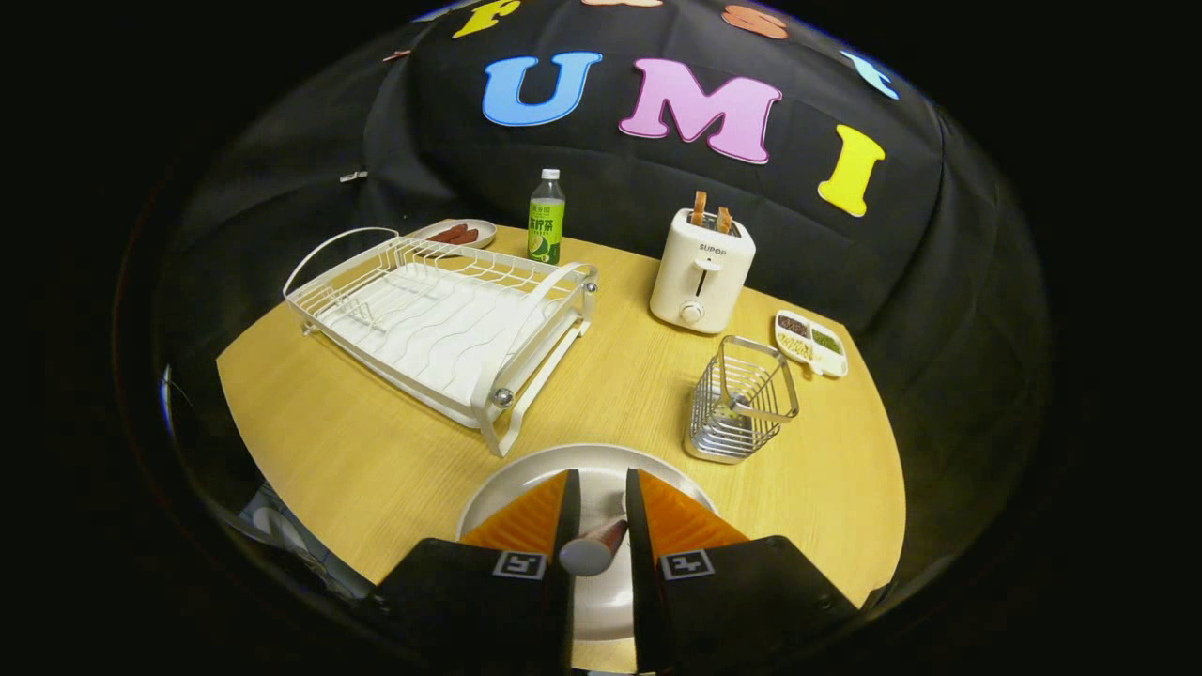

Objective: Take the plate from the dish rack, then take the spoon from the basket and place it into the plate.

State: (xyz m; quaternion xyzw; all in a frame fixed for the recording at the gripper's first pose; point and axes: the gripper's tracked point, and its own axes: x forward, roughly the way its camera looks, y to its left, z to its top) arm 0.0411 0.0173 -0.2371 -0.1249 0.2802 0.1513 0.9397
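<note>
My claw is clamped on the spoon handle, hovering right over the plate on the worktop. The dish rack sits beyond to the left, the basket just ahead to the right.

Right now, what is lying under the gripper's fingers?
A white plate sits on the wooden table beneath the gripper, which holds a spoon by its handle. The fingers cover the spoon's bowl and the plate's middle.

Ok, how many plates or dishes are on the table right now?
3. The white plate under the gripper, whose fingers hold the spoon; a small dish with food behind the dish rack; a divided dish right of the toaster.
</note>
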